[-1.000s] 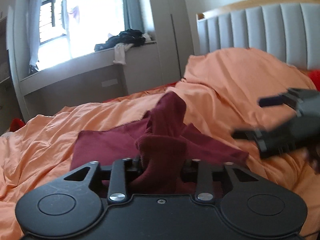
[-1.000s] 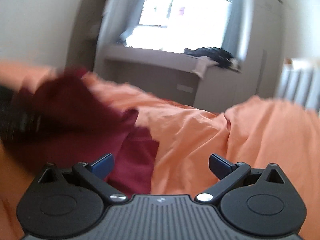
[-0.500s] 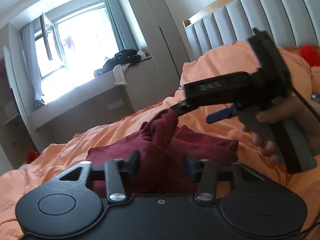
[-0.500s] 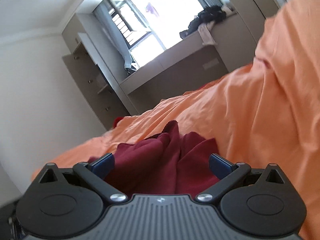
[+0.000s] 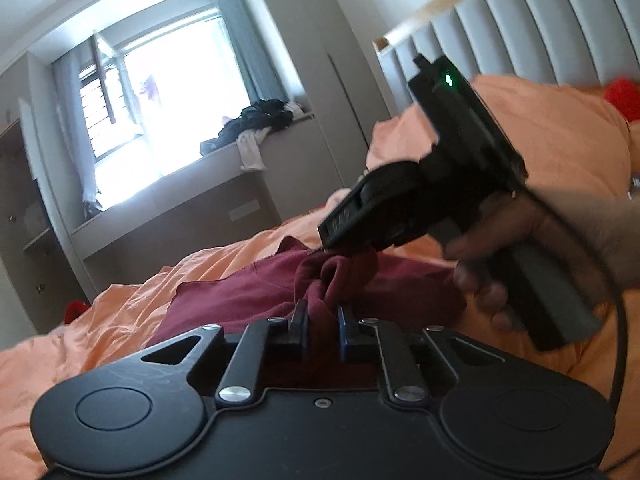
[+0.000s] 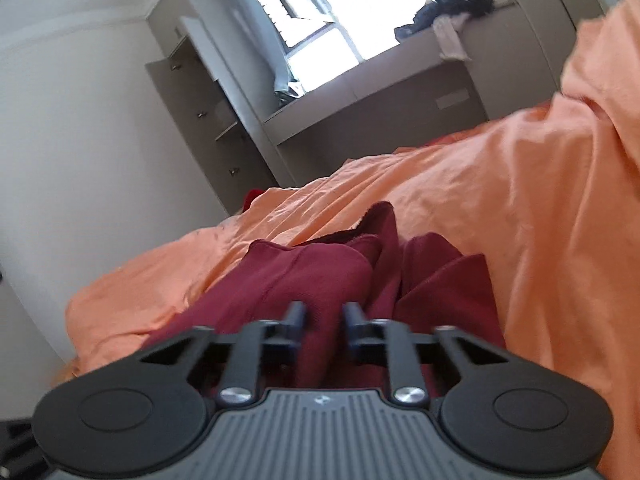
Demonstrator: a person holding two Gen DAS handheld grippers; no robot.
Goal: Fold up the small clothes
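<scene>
A dark red garment (image 5: 248, 296) lies crumpled on the orange bedspread (image 5: 120, 320). My left gripper (image 5: 322, 318) is shut on a bunched fold of it. In the left wrist view the right gripper (image 5: 344, 252) comes in from the right, held by a hand, its tip touching the same bunch from above. In the right wrist view my right gripper (image 6: 324, 316) is shut on a fold of the dark red garment (image 6: 320, 272), which spreads ahead over the orange bedspread (image 6: 500, 184).
A grey padded headboard (image 5: 540, 32) stands at the back right. A window ledge (image 5: 224, 160) holds a pile of dark clothes (image 5: 256, 120). A red item (image 5: 624, 96) lies by the pillow. A wardrobe (image 6: 208, 120) stands at the left wall.
Both grippers have closed on the garment; half a second ago both were open around it. The right gripper came in from the right and lowered onto the bunch.
</scene>
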